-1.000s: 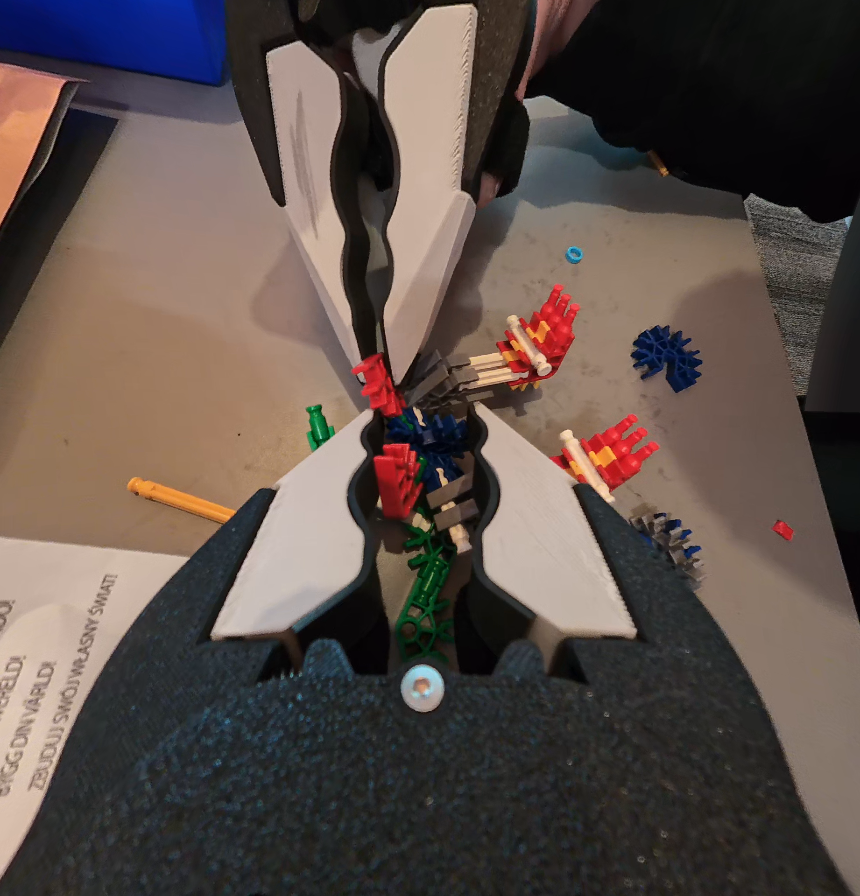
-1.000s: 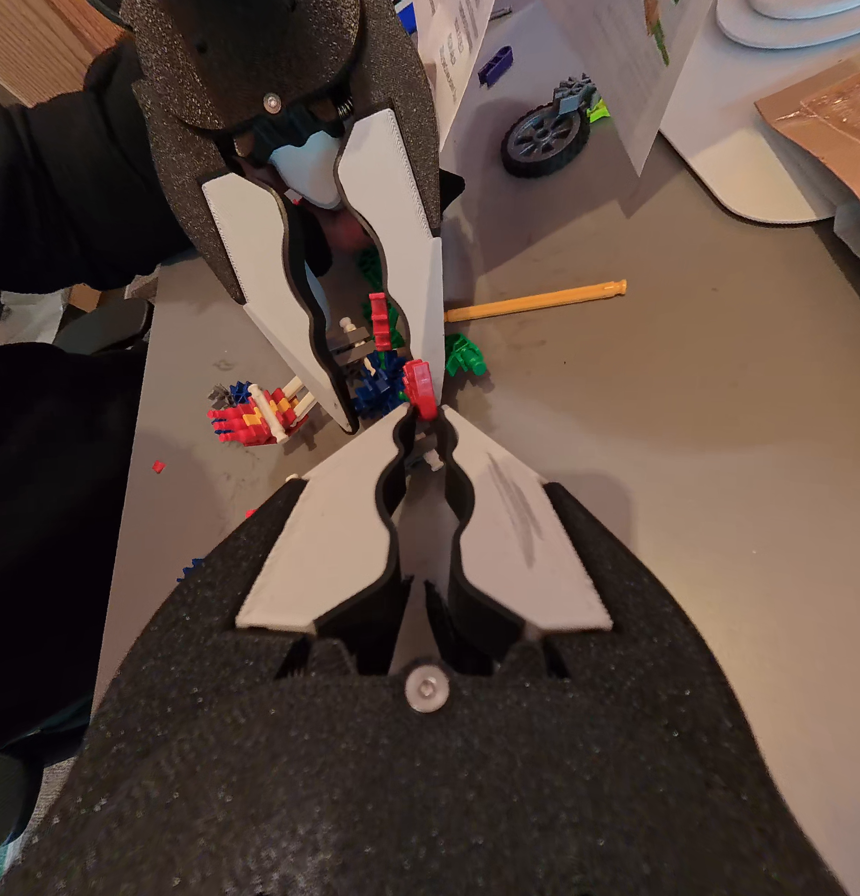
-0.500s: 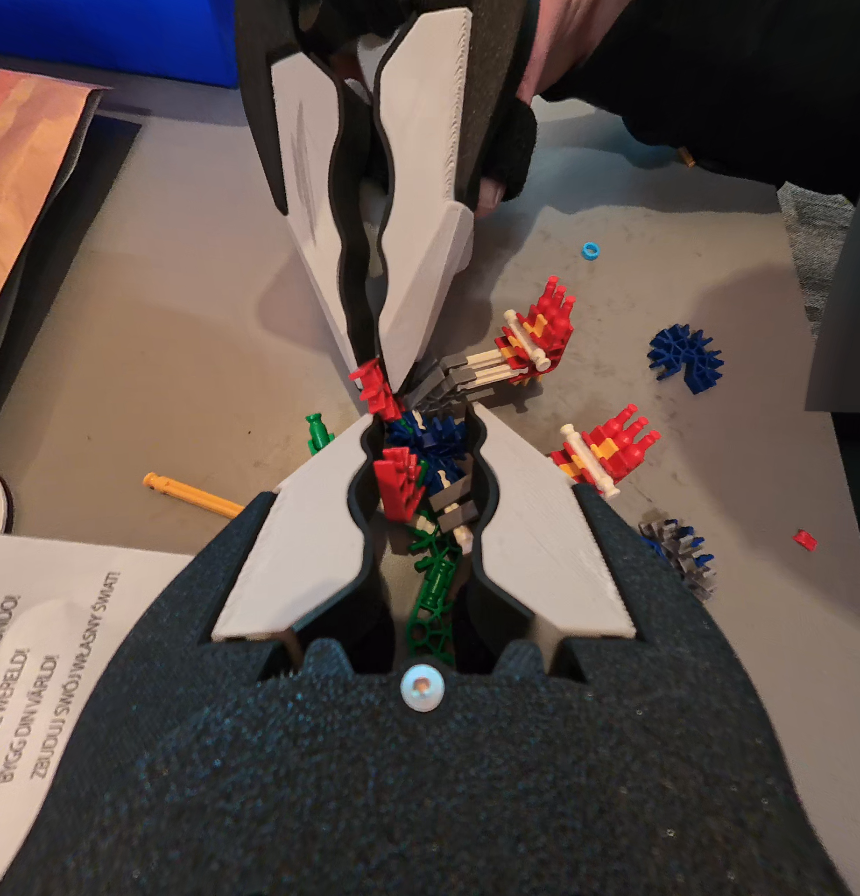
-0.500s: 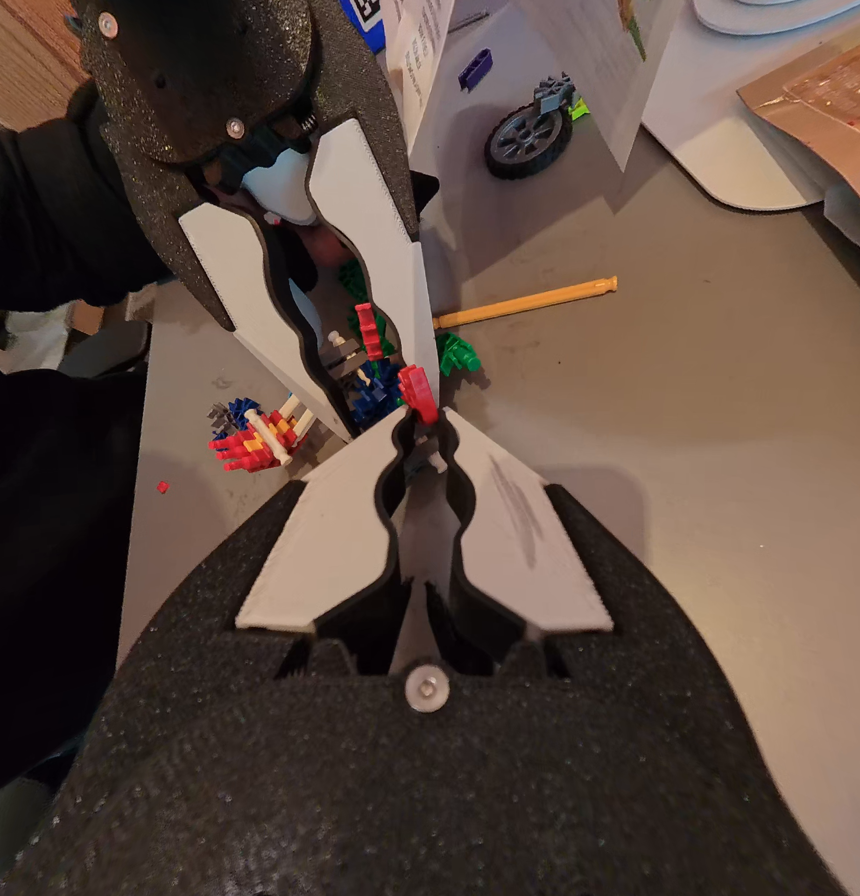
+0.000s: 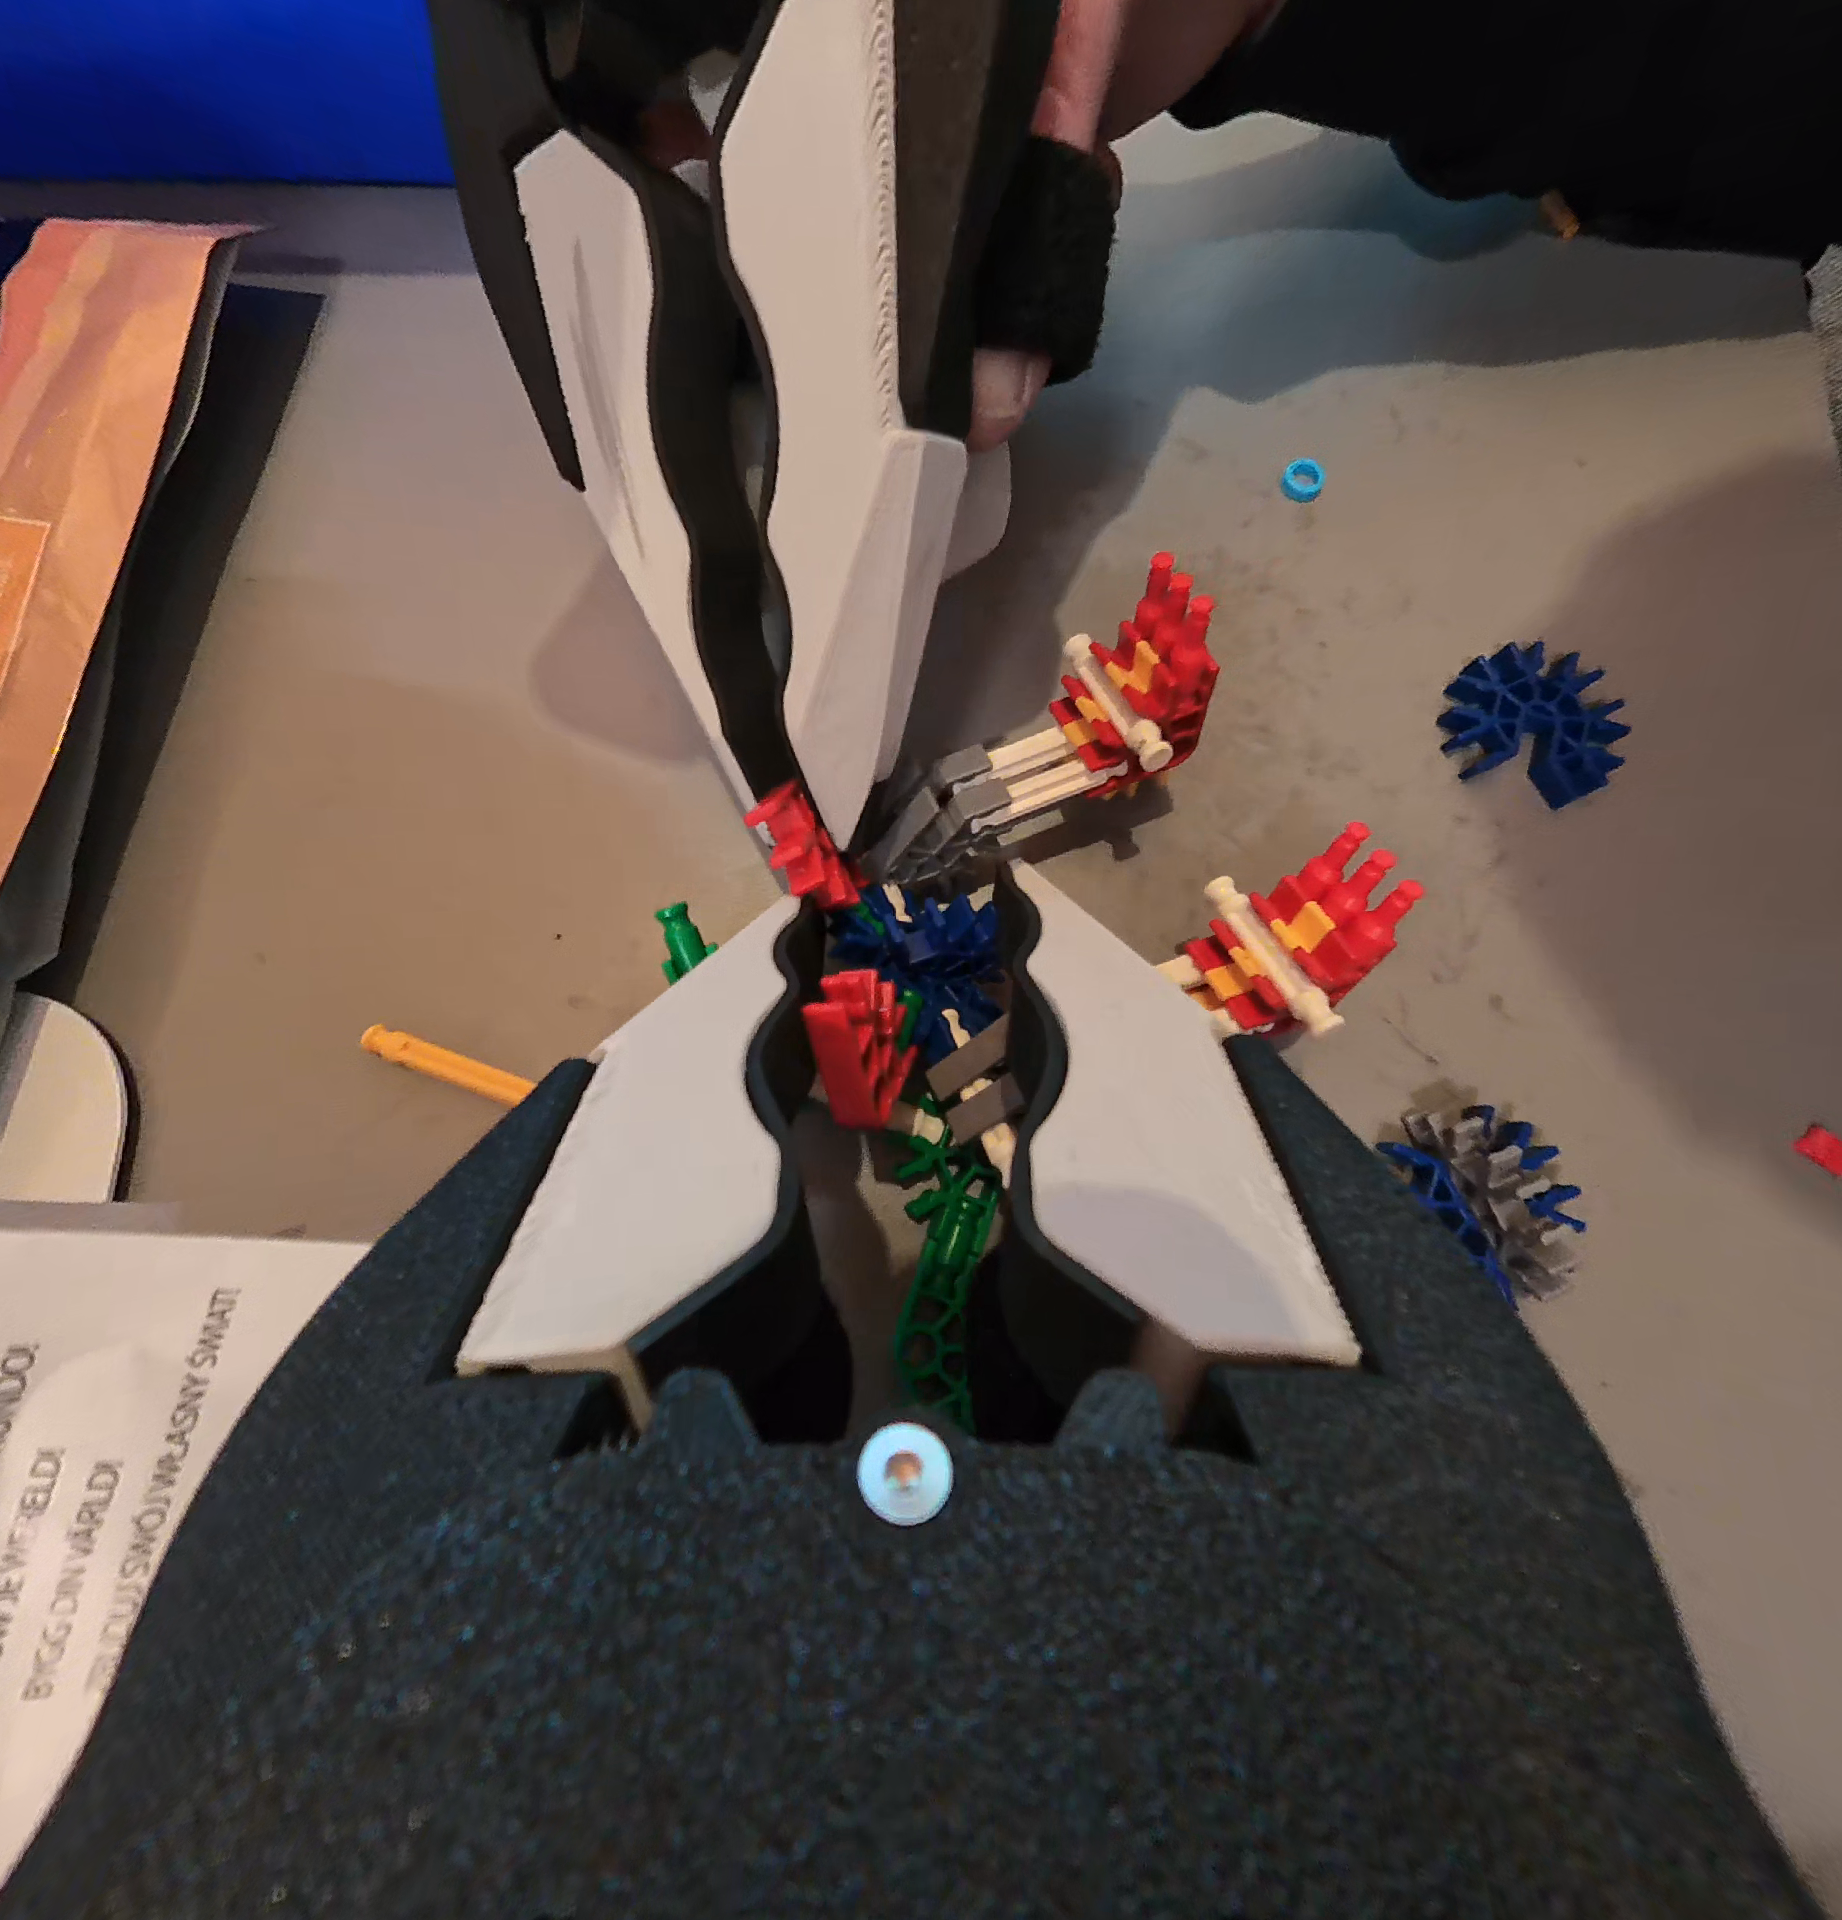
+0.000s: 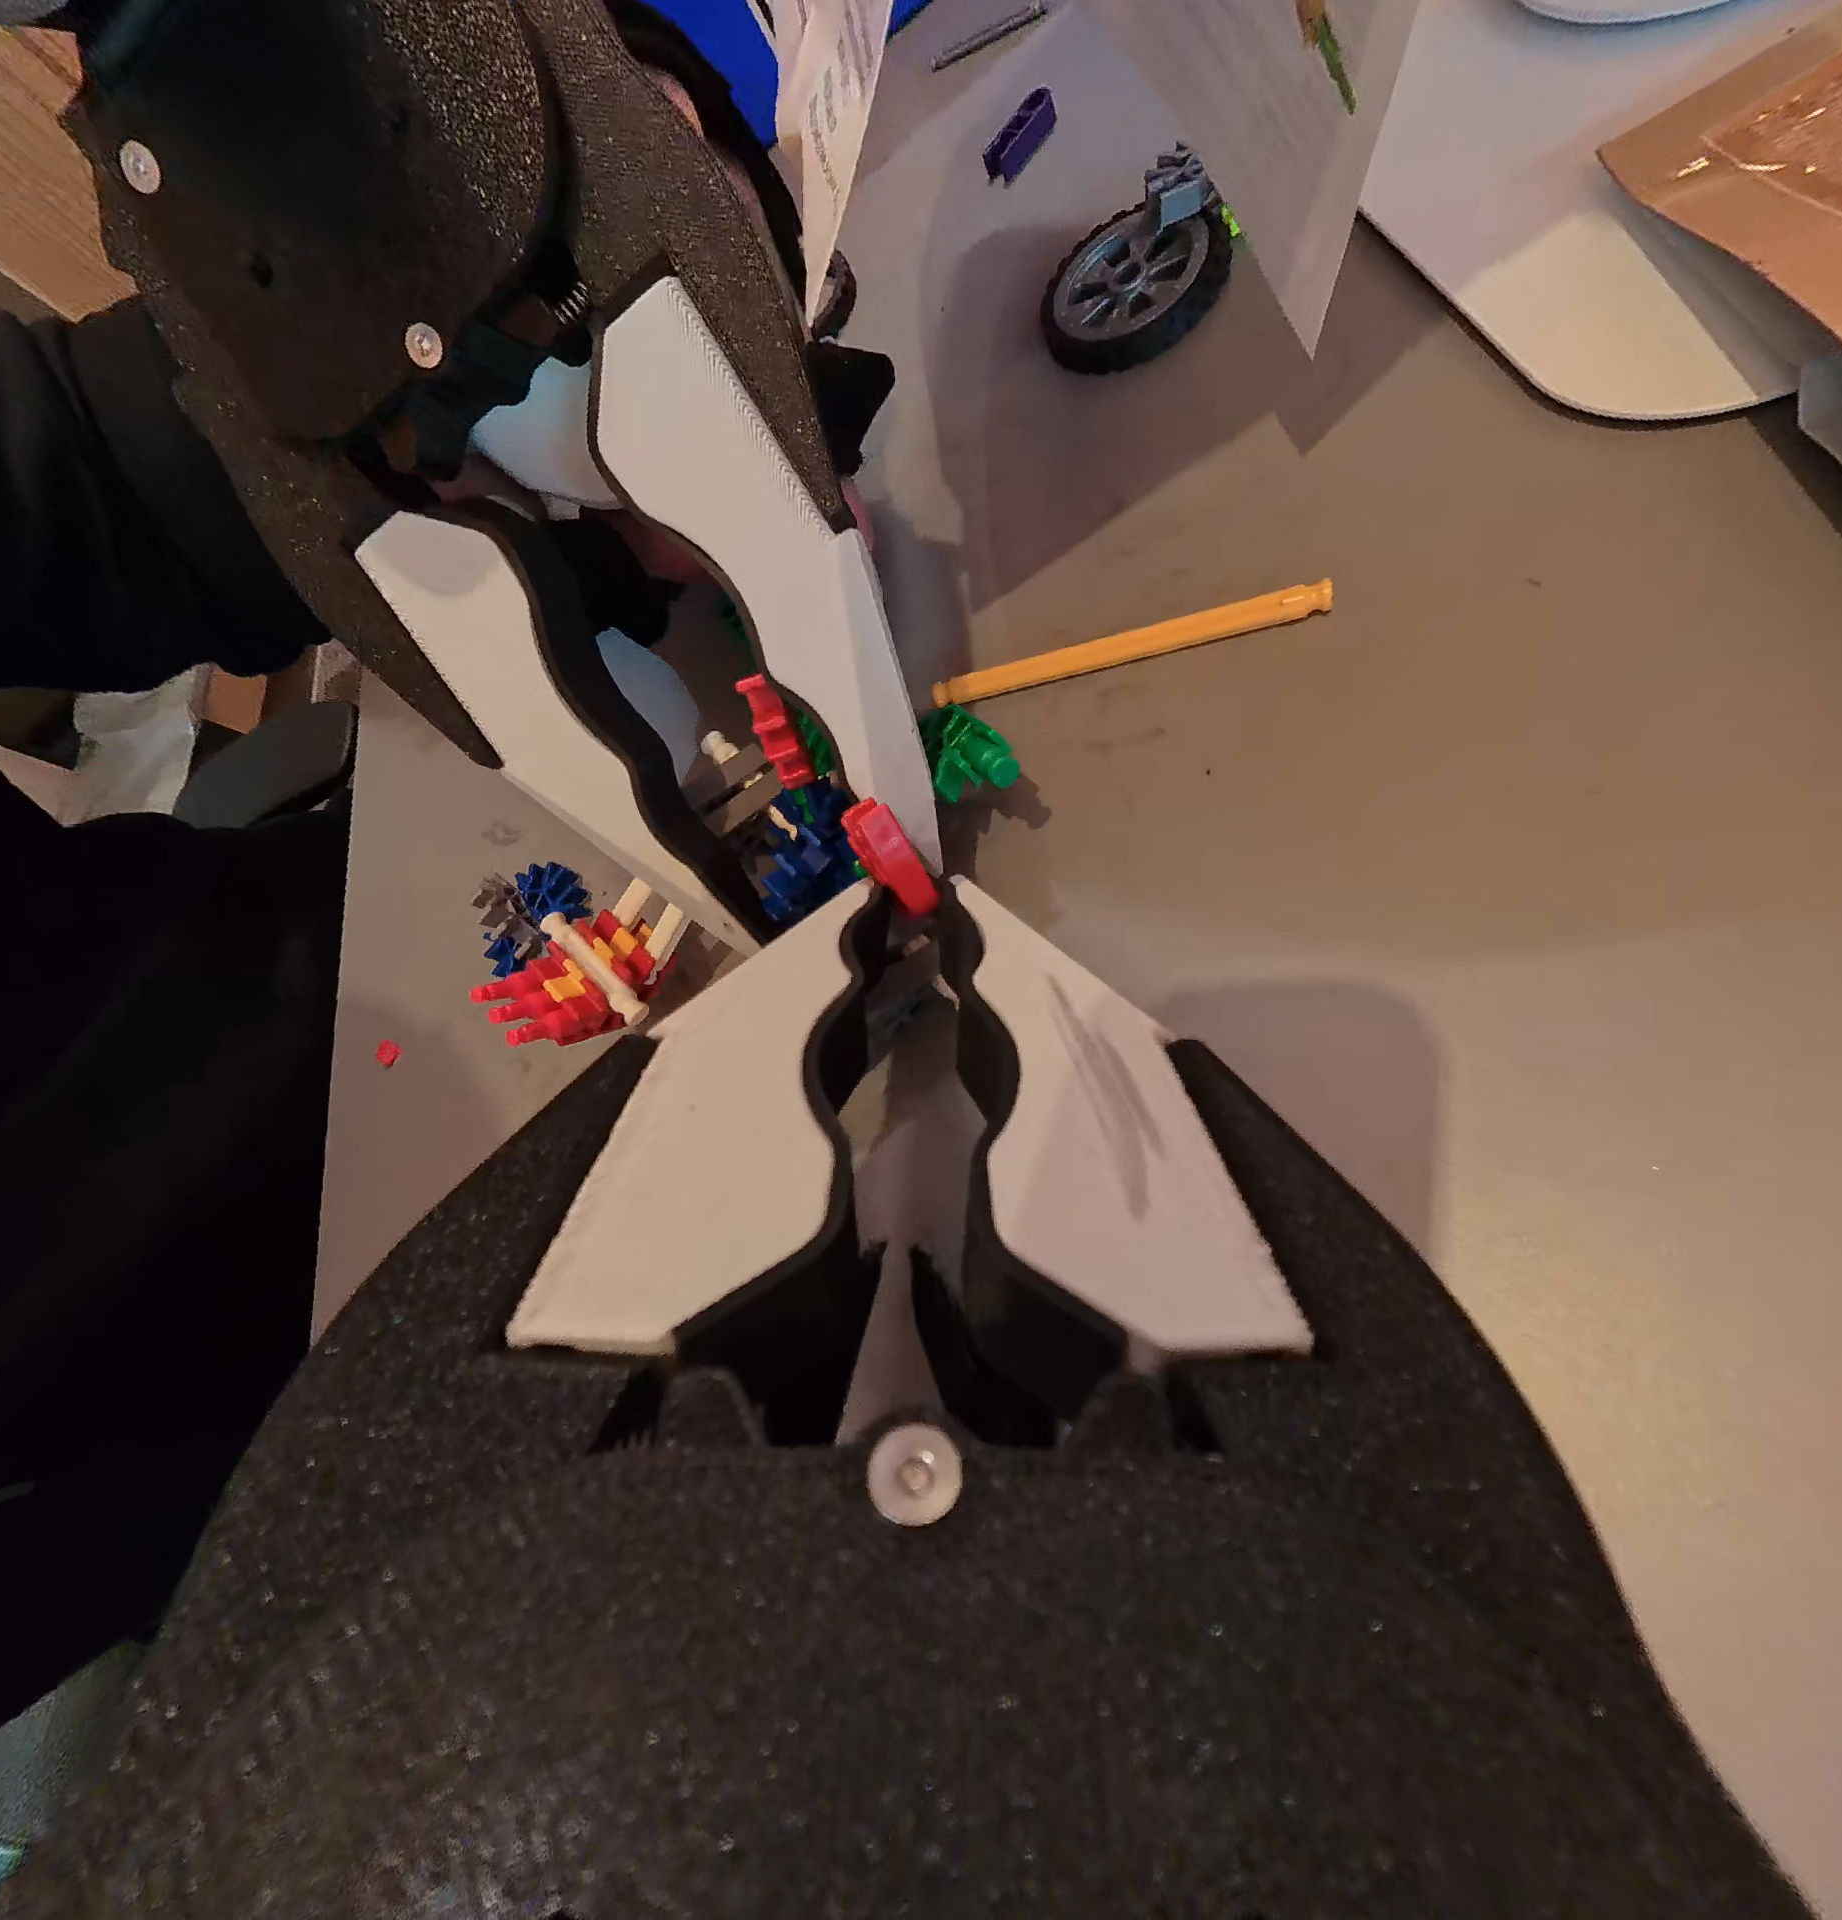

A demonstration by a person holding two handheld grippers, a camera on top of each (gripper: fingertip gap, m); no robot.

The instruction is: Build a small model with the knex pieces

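Note:
My left gripper (image 5: 906, 902) is shut on a small toy assembly (image 5: 917, 945) of blue, red, grey and green snap-together connectors, held just above the grey table (image 5: 377, 727). An arm of grey and white rods with a red-and-yellow cluster (image 5: 1140, 691) sticks out of it to the right. My right gripper (image 5: 808, 821) comes down from above with its tips shut on a red connector (image 5: 797, 847) at the assembly's far end. In the right wrist view, my right gripper (image 6: 912, 896) pinches that red connector (image 6: 891, 862), tip to tip with the left gripper (image 6: 842, 899).
Loose on the table: a yellow rod (image 5: 449, 1062), a second red cluster (image 5: 1301, 945), a blue connector (image 5: 1535, 732), a blue-grey connector stack (image 5: 1483, 1195), a small blue ring (image 5: 1301, 481). A printed leaflet (image 5: 86, 1455) lies near left. A grey wheel (image 6: 1135, 281) and cardboard packaging (image 6: 1769, 177) lie beyond. My two grippers' fingertips are within a few centimetres of each other.
Both grippers keep their grips at the same spot. The right gripper has come a little closer to the left wrist camera, and the views have shifted slightly.

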